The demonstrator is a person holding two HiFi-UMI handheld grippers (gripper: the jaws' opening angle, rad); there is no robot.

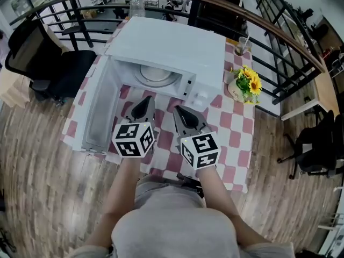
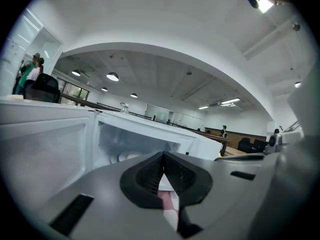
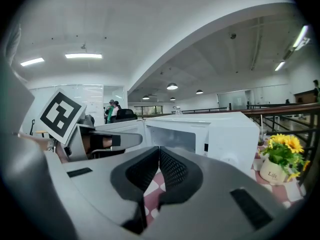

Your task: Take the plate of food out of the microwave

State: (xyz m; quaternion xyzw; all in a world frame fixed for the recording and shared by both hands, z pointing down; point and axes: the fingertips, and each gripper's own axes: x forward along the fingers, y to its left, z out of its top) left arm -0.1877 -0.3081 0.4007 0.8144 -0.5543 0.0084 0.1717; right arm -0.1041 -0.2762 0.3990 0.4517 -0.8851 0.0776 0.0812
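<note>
A white microwave [image 1: 172,50] stands on the pink-and-white checked table [image 1: 236,128], its door [image 1: 99,109] swung open to the left. Inside lies a white round plate [image 1: 156,74]; I cannot make out food on it. My left gripper [image 1: 144,105] hovers shut and empty just in front of the open cavity. My right gripper [image 1: 180,112] is beside it, also shut and empty. In the left gripper view the shut jaws [image 2: 163,155] point at the cavity, where the plate's edge [image 2: 127,157] shows. In the right gripper view the shut gripper [image 3: 159,149] faces the microwave [image 3: 215,131].
A small pot of yellow flowers [image 1: 244,85] stands right of the microwave, with a glass [image 1: 242,46] behind it. A water bottle [image 1: 137,5] is at the far table edge. A curved railing [image 1: 279,34] runs behind, and office chairs [image 1: 48,63] stand to the left.
</note>
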